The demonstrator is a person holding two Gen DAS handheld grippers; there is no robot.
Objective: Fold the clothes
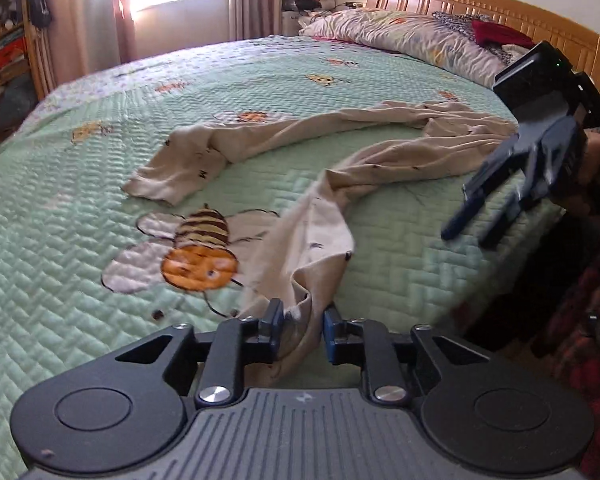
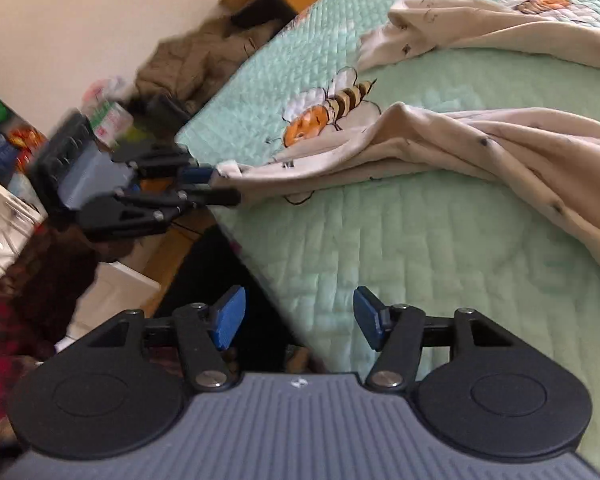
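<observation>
1. beige, dark-speckled cloth: the trousers (image 1: 340,160) lie twisted on the green quilted bedspread (image 1: 80,240), waist bunched toward the bed's right edge, both legs running away from it across the bed.
2. long axis: each leg is a rumpled rope. the far leg runs toward the left edge with its cuff lying mid-bed; the near leg curves down to the bottom edge, where its cuff reaches the left gripper (image 1: 299,330).
3. that gripper's jaws stand a little apart with the cuff between them; from the gap on each side the pads (image 1: 331,334) look released, not clamping.
4. the right gripper (image 2: 296,318) hangs over the bedspread's edge near the waist, jaws spread wide and empty.
5. the step in hand looks like straightening. to do it well, i would lay the near leg straight and parallel to the far one, flatten the twists, then take the waist.
</observation>
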